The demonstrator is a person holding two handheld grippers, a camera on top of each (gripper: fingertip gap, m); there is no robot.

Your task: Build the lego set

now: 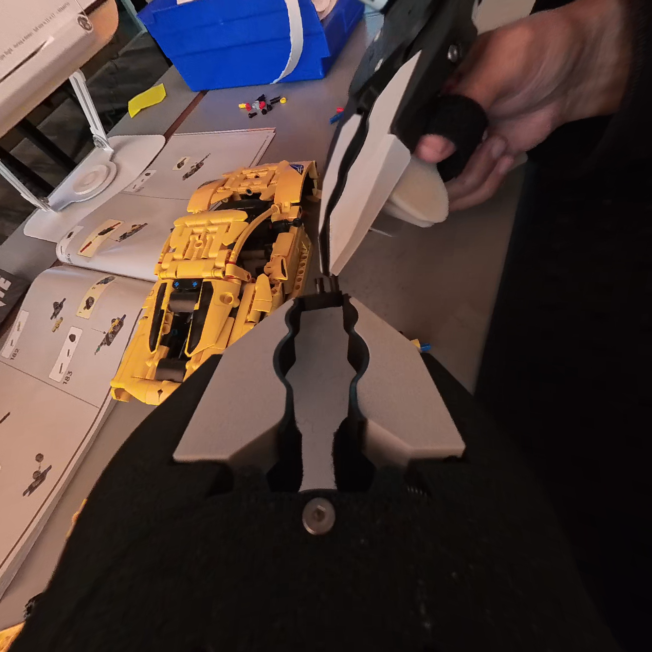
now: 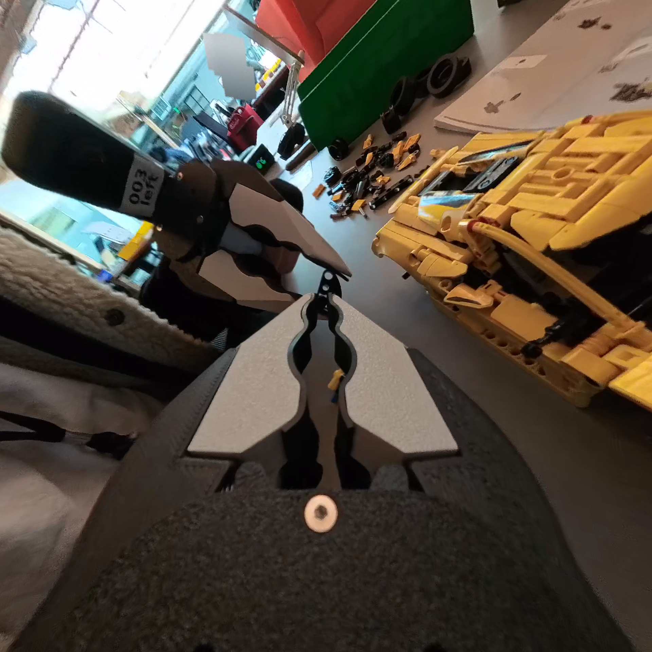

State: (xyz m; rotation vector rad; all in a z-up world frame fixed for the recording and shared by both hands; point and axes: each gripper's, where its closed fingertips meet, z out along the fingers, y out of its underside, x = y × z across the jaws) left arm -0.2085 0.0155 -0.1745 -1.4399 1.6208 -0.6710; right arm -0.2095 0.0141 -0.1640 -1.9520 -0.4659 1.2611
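Note:
The yellow lego car point(image 1: 229, 275) lies on the grey table, left of both grippers; it also shows in the right wrist view point(image 2: 529, 229). My left gripper point(image 1: 321, 302) is shut on a small black piece point(image 1: 319, 299) at its tips, just above the table by the car's side. My right gripper point(image 1: 330, 272) comes down from the upper right, held by a hand point(image 1: 529, 88). It is shut on a thin black beam with holes point(image 2: 328, 279). In the right wrist view the right gripper point(image 2: 323, 298) and left gripper point(image 2: 323, 286) meet tip to tip, and the two black pieces touch.
An open instruction booklet point(image 1: 70, 335) lies left of the car. A blue bin point(image 1: 240, 42) and a few small pins point(image 1: 261, 104) are beyond it. A pile of loose parts point(image 2: 370, 176), black tyres point(image 2: 444, 74) and a green bin point(image 2: 381, 63) stand behind. A small yellow piece point(image 2: 336, 381) lies below the right gripper. Both grippers' tips are close together, under 4 cm apart.

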